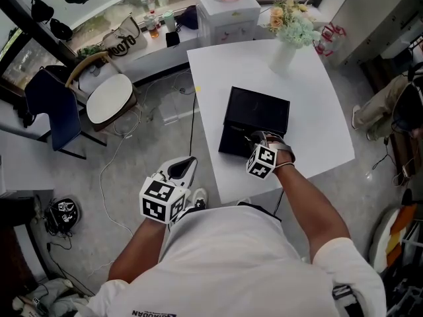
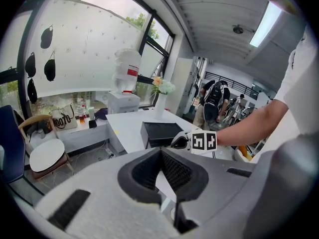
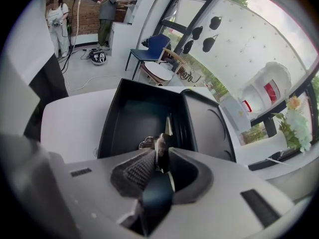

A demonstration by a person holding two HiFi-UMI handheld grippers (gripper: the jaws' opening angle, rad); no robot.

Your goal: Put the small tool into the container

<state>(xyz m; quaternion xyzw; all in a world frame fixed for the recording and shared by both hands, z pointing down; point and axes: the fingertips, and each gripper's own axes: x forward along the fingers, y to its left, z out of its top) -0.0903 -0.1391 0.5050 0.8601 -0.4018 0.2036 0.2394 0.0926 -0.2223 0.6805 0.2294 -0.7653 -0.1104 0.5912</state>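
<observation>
A black container [image 1: 254, 114] lies open on the white table [image 1: 310, 111], its tray [image 3: 134, 118] to the left of its hinged lid [image 3: 209, 123] in the right gripper view. My right gripper [image 1: 254, 137] hangs over the tray's near edge, pointing steeply down. Between its jaws [image 3: 162, 151] stands the small tool [image 3: 160, 144], a metal tip on a dark blue handle; the left pad stands a little off it. My left gripper [image 1: 187, 164] hovers off the table's left edge over the floor, tips together [image 2: 160, 151] and holding nothing. From there the container [image 2: 159, 132] and right gripper [image 2: 182, 142] show ahead.
A white vase of flowers [image 1: 291, 28] stands at the table's far corner. A chair with a round white seat [image 1: 109, 98] and a blue chair [image 1: 56, 107] are on the left, with cables and a helmet [image 1: 63, 211] on the floor. People stand in the background.
</observation>
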